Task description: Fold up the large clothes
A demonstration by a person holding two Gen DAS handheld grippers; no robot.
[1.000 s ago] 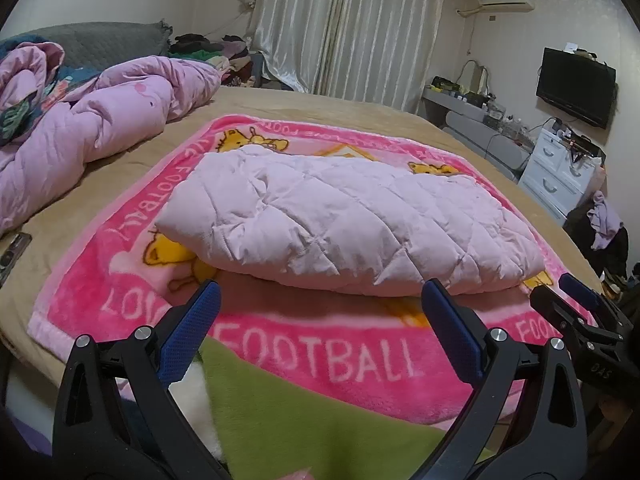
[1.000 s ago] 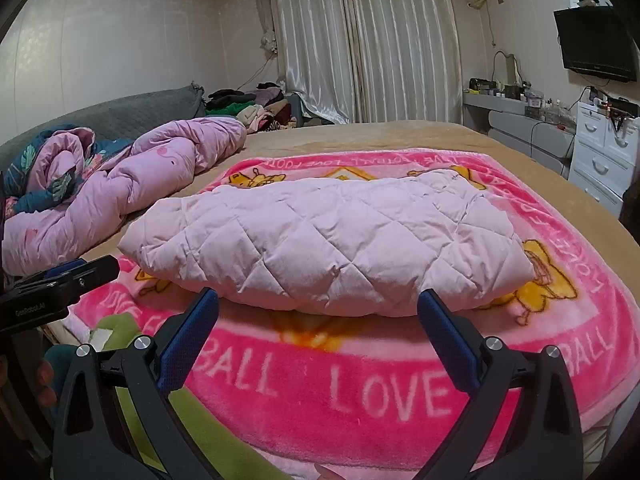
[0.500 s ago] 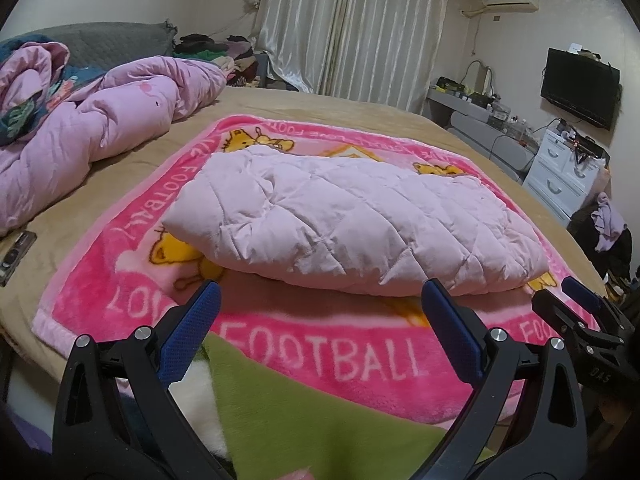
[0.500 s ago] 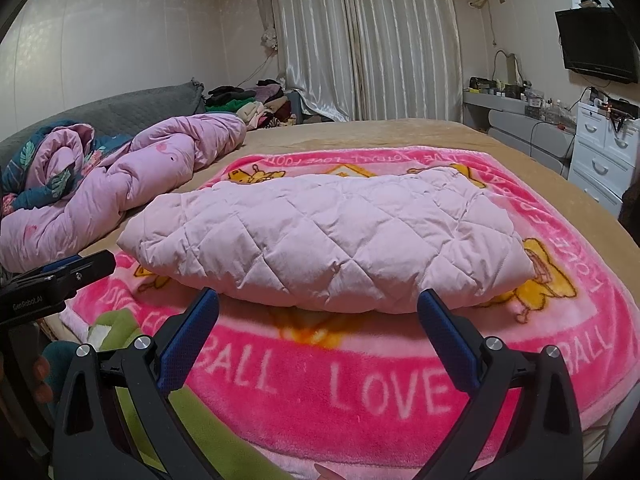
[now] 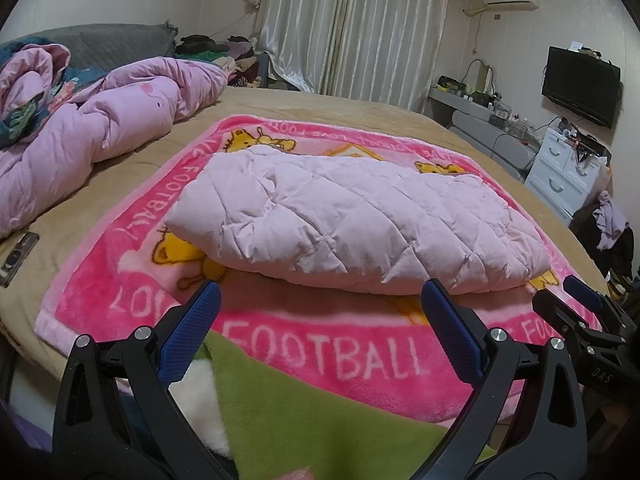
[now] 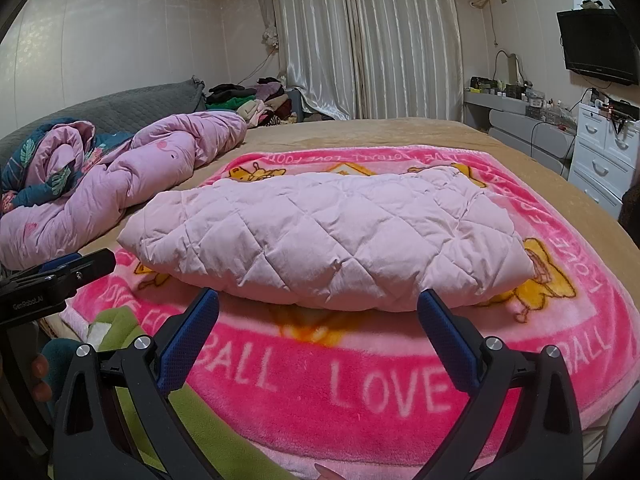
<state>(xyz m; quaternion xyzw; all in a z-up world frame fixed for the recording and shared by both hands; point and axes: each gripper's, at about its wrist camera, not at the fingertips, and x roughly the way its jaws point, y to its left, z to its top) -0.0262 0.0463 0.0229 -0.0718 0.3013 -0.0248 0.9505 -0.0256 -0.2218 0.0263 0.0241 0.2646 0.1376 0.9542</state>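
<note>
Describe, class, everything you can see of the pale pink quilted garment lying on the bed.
The pale pink quilted garment is puffy, stitched in a diamond pattern, with a soft, matte look like padded fabric. It lies folded into a long, thick bundle, flat and crosswise on the pink football blanket, which alone touches it. Both open grippers are short of it. No sleeves, collar or fastenings show.

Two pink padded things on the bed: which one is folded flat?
The pale pink quilted jacket, folded flat on the football blanket before both open grippers. The other, the lilac comforter, lies crumpled at the left by the headboard.
</note>
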